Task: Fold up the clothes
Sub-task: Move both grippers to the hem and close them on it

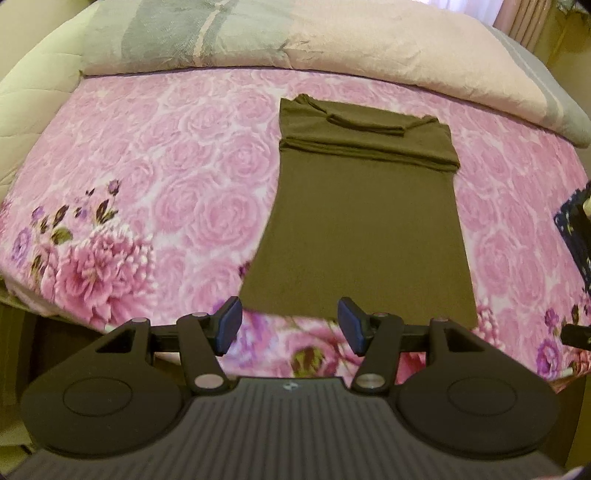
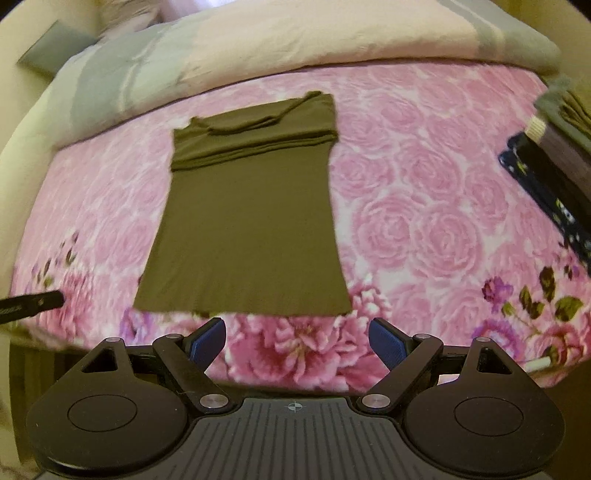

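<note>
Olive-brown shirt (image 1: 354,221) on pink rose-print bedspread (image 1: 166,177); pink-and-grey quilt (image 1: 258,37); blue pads (image 2: 207,341).

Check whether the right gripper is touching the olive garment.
Apart: the right wrist view shows floral bedspread between the open right gripper and the olive garment.

Bed with pink rose-print sheet (image 1: 155,177), bigger purple-pink flowers toward near edge; rolled duvet (image 1: 369,44) in pale pink and grey along far edge; cream padded headboard (image 1: 22,92) at left; pink curtain (image 1: 524,26) far right corner; warm dim light.
</note>
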A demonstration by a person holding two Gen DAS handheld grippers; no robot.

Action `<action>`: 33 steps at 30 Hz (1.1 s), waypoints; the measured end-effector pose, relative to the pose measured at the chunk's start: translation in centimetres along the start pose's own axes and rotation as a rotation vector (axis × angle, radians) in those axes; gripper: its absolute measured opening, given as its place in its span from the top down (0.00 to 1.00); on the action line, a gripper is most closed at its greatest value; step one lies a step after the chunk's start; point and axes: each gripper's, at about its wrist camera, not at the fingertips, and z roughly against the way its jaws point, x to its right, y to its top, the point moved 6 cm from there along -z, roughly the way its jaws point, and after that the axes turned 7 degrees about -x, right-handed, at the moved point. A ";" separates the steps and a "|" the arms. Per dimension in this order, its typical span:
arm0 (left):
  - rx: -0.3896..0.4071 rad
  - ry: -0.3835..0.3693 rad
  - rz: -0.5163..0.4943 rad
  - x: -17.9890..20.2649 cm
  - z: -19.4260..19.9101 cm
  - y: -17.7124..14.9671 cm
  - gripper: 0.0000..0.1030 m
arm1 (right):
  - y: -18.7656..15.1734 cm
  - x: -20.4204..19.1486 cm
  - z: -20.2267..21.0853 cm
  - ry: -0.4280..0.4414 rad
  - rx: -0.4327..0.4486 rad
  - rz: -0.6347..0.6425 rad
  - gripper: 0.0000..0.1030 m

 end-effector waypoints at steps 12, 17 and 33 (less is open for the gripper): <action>-0.065 -0.304 0.056 -8.2 -9.5 5.8 0.51 | 3.4 3.2 -6.5 0.139 0.083 -0.236 0.16; -0.079 -0.361 0.032 -9.3 -15.0 4.6 0.54 | 2.8 5.0 -11.1 0.169 0.031 -0.254 0.16; 0.047 -0.652 0.017 -11.5 -28.6 4.3 0.61 | 3.9 12.5 -23.0 0.508 0.097 -0.269 0.16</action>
